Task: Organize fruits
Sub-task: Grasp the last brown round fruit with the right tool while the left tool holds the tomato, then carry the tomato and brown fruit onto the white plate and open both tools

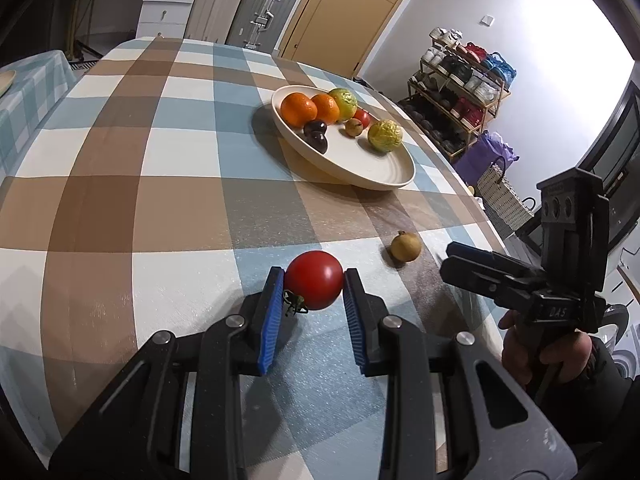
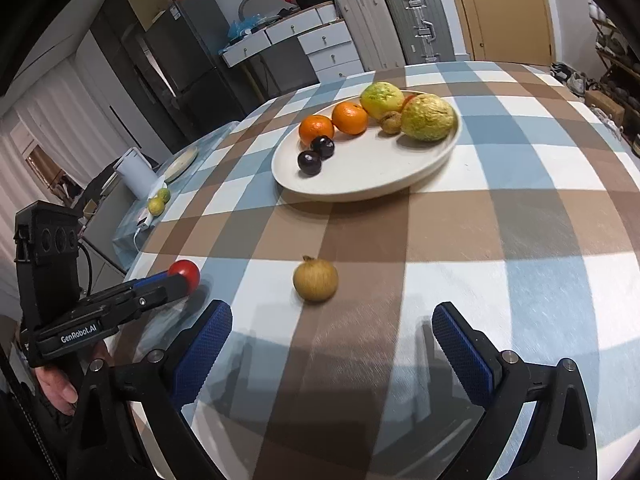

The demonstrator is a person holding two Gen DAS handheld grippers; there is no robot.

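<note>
Checked cloth covers the table (image 2: pixel 520 208), and near its middle a wide cream plate (image 2: pixel 360 184) has been set as the collecting place: two oranges (image 2: pixel 334 122), two green-yellow fruits (image 2: pixel 404 110), two dark plums (image 2: pixel 316 154) and a small brown fruit (image 2: pixel 390 122) are already gathered on it. Two pieces are left off the plate, well apart from it on the near side of the cloth. A small tan fruit (image 2: pixel 316 280) lies alone on the cloth, and it is faced by the right gripper (image 2: pixel 332 328), whose jaws are spread wide with nothing between them; a pick-up of that fruit is judged to be intended. A red tomato (image 1: pixel 314 280) is clamped between the blue pads (image 1: pixel 272 320) of the left gripper (image 1: pixel 314 286), narrowed firmly onto its sides, presumably for carrying to the plate.
</note>
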